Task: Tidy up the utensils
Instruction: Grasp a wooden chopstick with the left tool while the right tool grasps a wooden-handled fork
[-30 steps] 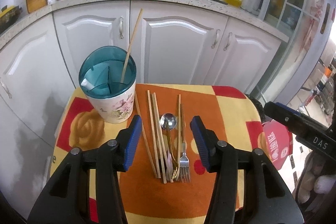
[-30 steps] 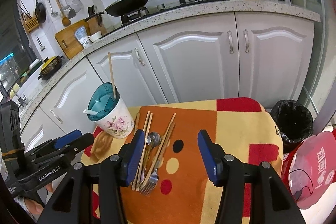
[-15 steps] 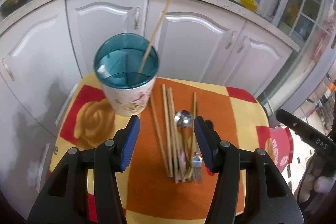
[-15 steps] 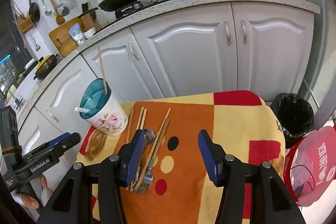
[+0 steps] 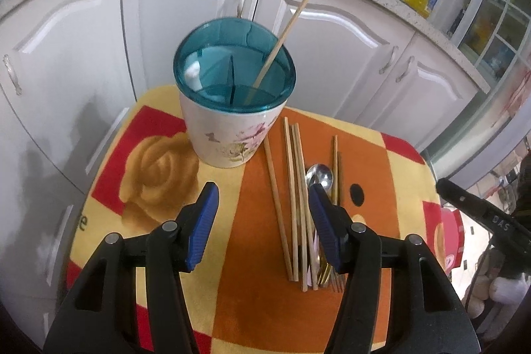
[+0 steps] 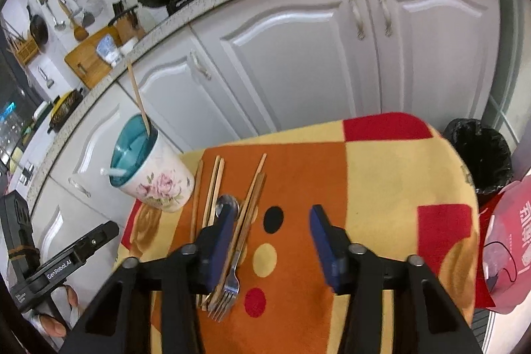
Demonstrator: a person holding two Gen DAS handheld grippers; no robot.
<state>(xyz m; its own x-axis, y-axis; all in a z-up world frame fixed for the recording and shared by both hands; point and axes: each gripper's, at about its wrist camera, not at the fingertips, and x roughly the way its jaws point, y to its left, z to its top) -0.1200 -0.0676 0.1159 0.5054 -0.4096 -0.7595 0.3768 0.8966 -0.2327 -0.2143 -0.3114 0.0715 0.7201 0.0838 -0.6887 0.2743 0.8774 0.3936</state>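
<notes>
Left gripper was spread wide and held nothing, hovering above the orange patch of the patterned cloth that covered the worktop, just in front of the utensil holder. The holder, a floral cup with a teal divided insert, stood upright at the cloth's far left. One chopstick stood in it, leaning right against the rim; a white handle poked over the rim on the near left side.

Loose utensils lay just right of the holder, roughly parallel, pointing toward the cabinets: several wooden chopsticks, a metal spoon with bowl toward the cabinets, and a fork with tines toward the camera. The left gripper's right finger overlapped the bundle in view; contact could not be told.

Right gripper was also wide and held nothing, above the cloth right of the bundle; its left finger sat over the spoon and chopsticks in view. A black bin stood beyond the cloth's right edge.
</notes>
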